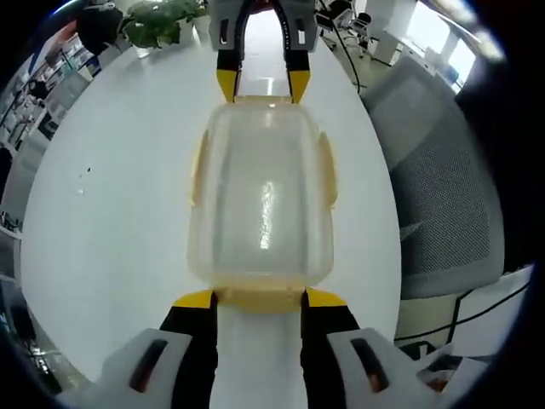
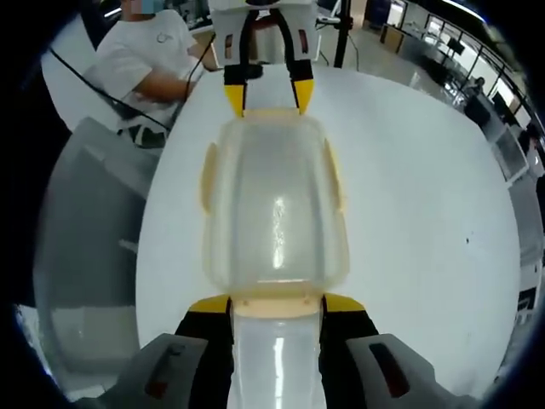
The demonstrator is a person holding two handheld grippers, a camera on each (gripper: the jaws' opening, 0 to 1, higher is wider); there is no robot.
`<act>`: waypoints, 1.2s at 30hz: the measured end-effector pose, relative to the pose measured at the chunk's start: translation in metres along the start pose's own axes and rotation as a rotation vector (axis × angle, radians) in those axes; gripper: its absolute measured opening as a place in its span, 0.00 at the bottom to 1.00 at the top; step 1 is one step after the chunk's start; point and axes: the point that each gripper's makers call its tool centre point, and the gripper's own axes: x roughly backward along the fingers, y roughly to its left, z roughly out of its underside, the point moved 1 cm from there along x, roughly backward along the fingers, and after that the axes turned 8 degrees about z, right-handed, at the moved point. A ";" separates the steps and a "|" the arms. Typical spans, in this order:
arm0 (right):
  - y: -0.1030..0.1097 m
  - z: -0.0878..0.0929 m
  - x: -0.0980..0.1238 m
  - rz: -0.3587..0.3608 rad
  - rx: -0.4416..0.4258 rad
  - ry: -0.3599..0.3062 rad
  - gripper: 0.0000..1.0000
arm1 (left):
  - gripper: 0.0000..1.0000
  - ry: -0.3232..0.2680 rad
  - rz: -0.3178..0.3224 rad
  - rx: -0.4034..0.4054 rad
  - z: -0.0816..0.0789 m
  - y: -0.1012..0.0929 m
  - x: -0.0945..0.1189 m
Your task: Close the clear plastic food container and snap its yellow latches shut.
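At frame centre on the white counter (image 1: pixel 111 221), we are bracketing the clear plastic food container (image 1: pixel 260 204) endwise: left gripper (image 1: pixel 259 298) and right gripper (image 2: pixel 277 303) jaws parted, touching its yellow latches (image 1: pixel 259 298); uneven pressing could skid it.

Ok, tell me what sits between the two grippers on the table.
The clear food container with yellow latches lies between them. In the left gripper view, the left gripper meets its near end and the right gripper its far end, on the white table.

Bright, even overhead light; glare streaks down the container lid (image 1: pixel 266 213) and washes the white tabletop (image 2: pixel 426 221); edges bend and blur.
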 end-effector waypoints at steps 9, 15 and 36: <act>0.000 0.018 0.007 0.003 -0.005 0.009 0.37 | 0.36 -0.006 0.003 -0.001 -0.019 0.000 -0.006; 0.001 0.034 0.015 0.004 -0.015 0.013 0.37 | 0.36 -0.007 0.007 -0.006 -0.036 -0.001 -0.012; 0.000 0.077 0.027 0.001 -0.025 0.031 0.37 | 0.36 -0.009 0.016 -0.009 -0.076 0.000 -0.028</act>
